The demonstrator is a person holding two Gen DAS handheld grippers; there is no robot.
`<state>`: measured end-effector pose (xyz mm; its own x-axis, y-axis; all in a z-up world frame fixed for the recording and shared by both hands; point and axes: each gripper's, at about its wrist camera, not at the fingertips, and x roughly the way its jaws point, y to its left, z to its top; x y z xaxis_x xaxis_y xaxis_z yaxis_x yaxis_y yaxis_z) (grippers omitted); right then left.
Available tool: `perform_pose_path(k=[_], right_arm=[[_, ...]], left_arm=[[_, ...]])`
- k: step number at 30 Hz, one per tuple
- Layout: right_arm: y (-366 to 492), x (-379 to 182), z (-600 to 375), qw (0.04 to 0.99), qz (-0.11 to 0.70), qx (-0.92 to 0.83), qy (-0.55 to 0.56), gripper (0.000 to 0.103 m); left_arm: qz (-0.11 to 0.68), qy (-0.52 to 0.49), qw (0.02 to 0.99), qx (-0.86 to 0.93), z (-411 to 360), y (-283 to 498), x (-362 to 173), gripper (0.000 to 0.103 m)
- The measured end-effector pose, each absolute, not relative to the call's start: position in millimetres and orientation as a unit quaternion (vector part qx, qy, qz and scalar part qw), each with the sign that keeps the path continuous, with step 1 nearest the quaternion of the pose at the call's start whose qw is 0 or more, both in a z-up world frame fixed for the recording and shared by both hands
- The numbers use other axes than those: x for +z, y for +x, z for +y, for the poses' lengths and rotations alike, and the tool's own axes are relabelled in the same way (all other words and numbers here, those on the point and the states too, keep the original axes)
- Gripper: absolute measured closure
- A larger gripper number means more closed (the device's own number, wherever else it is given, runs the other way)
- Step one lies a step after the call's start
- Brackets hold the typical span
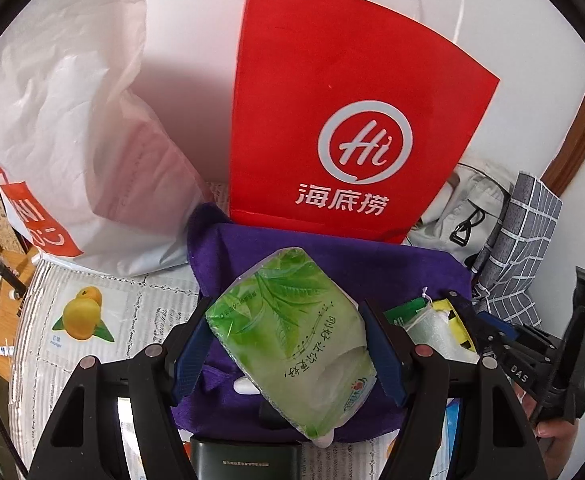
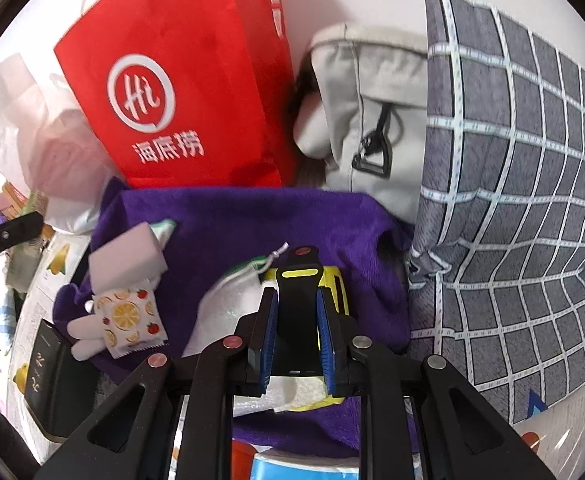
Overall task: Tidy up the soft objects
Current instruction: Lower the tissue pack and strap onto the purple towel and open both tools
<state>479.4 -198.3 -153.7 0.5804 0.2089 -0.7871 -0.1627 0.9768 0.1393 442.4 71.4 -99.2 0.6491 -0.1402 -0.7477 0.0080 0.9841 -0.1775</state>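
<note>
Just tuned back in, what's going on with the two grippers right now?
A person is sorting soft things on a purple cloth spread in front of a red paper bag. The left gripper is closed on a green tissue pack, pads against both sides. The right gripper is clamped on a black strap with a yellow slot, above a yellow item and a white mesh pouch. A grey checked pillow stands to the right.

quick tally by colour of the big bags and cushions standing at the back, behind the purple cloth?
Red: 1, red paper bag
White: 1, white plastic bag
Light grey: 1, light grey fabric bag
Grey checked: 1, grey checked cushion
Total: 4
</note>
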Motion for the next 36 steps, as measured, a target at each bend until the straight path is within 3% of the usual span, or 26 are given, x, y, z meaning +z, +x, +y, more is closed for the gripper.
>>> perform_pose_path(k=[21, 23, 25, 27, 36], right_arm=[[483, -166, -192, 0.875, 0.474, 0.103, 0.009, 0.082], [481, -161, -194, 0.875, 0.472, 0.107, 0.012, 0.08], [479, -155, -196, 0.878, 0.465, 0.109, 0.013, 0.067], [475, -149, -197, 0.883, 0.457, 0.107, 0.012, 0.061], [462, -125, -204, 0.895, 0.431, 0.111, 0.018, 0.061]], left_arm=[[0.461, -0.051, 0.883, -0.076, 24, 457, -130, 0.033], [0.466, -0.047, 0.88, -0.082, 18, 458, -135, 0.033], [0.469, -0.04, 0.878, -0.084, 14, 459, -138, 0.033], [0.473, -0.032, 0.876, -0.087, 9, 460, -142, 0.033], [0.485, -0.003, 0.871, -0.079, -4, 464, -157, 0.033]])
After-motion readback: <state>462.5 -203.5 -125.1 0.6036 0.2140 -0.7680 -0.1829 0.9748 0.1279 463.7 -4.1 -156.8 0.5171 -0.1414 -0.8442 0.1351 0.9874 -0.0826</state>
